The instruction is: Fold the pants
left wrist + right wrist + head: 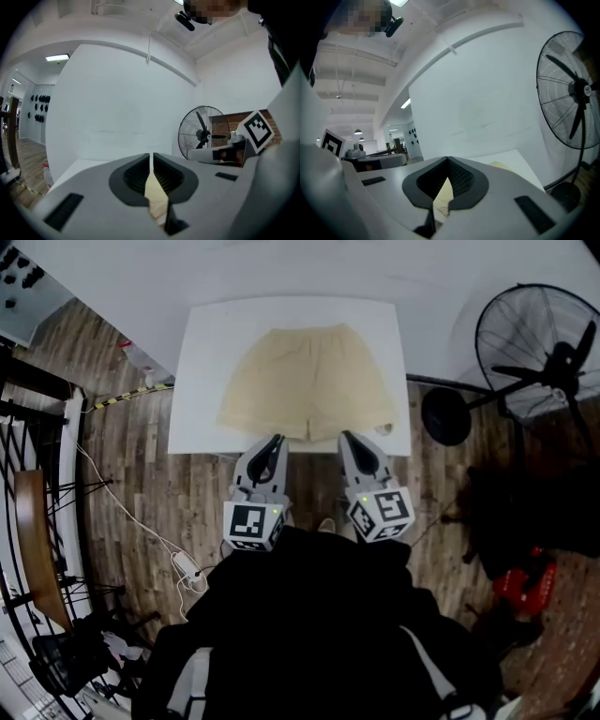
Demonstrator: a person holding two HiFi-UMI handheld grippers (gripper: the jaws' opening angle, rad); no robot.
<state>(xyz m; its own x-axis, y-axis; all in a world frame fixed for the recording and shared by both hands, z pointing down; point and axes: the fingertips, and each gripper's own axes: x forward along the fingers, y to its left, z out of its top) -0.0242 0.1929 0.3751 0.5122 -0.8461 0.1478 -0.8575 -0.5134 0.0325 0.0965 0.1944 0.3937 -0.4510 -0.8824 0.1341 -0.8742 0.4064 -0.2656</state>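
Note:
Cream shorts lie spread flat on a white table, waistband at the far side and leg hems toward me. My left gripper and right gripper sit side by side at the table's near edge, their tips just at the hems. Both are shut, jaws together, and I see no cloth pinched at either tip. In the left gripper view, the gripper shows a sliver of the shorts below through the gap behind its tips. The right gripper frames the shorts the same way.
A large black standing fan with a round base stands right of the table. A white cable and power strip lie on the wooden floor at left. A red object sits at the right. A white wall runs behind the table.

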